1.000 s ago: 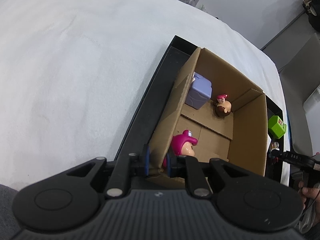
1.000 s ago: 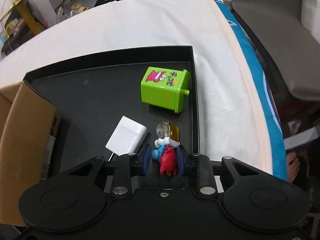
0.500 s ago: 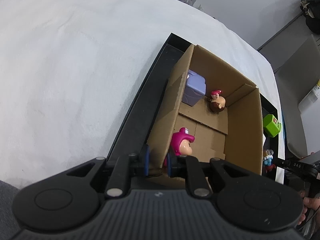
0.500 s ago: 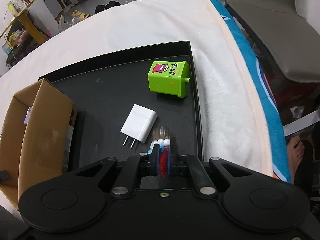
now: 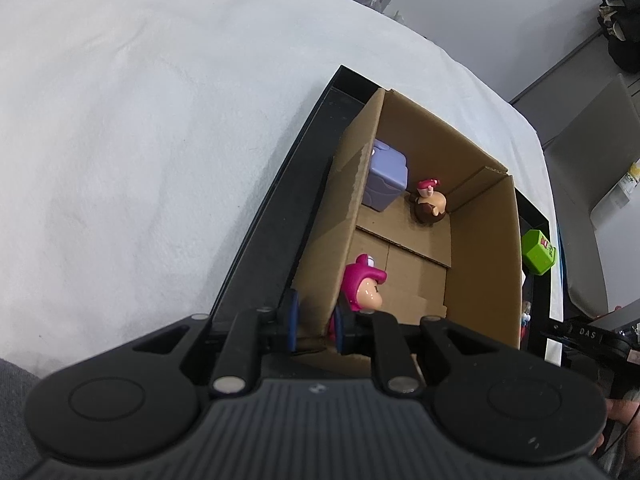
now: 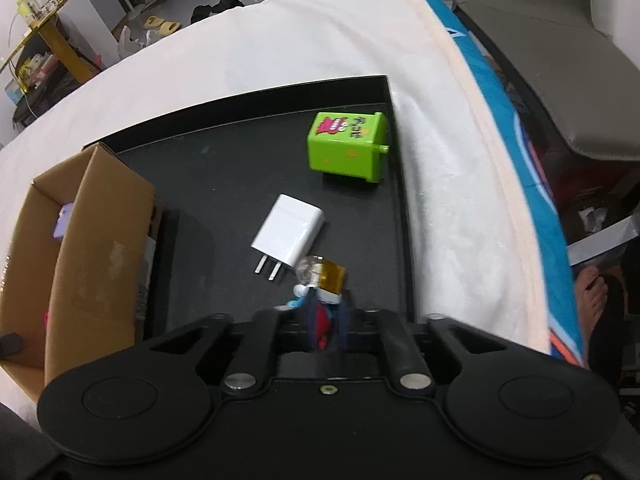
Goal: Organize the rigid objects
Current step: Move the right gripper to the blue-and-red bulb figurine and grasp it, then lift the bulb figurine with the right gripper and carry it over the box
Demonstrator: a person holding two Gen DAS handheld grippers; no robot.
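Note:
An open cardboard box (image 5: 480, 248) stands on a black tray (image 5: 280, 216). Inside lie a purple cube (image 5: 386, 176), a brown-haired figure (image 5: 430, 204) and a pink-hooded figure (image 5: 362, 284). My left gripper (image 5: 314, 328) is shut on the box's near wall. My right gripper (image 6: 324, 326) is shut on a small red and blue figure (image 6: 320, 320) with a clear and amber part (image 6: 320, 276), held above the tray (image 6: 224, 168). A green cube (image 6: 346, 152) and a white charger plug (image 6: 288, 232) lie on the tray.
The tray sits on a white cloth (image 5: 140, 140). The box also shows at the left of the right wrist view (image 6: 80, 248). A teal edge and a grey chair (image 6: 560, 60) are at the right. A bare foot (image 6: 592, 292) is on the floor.
My right gripper closed on the red and blue figure and lifted it up and back from the tray. My left gripper keeps its hold on the box wall.

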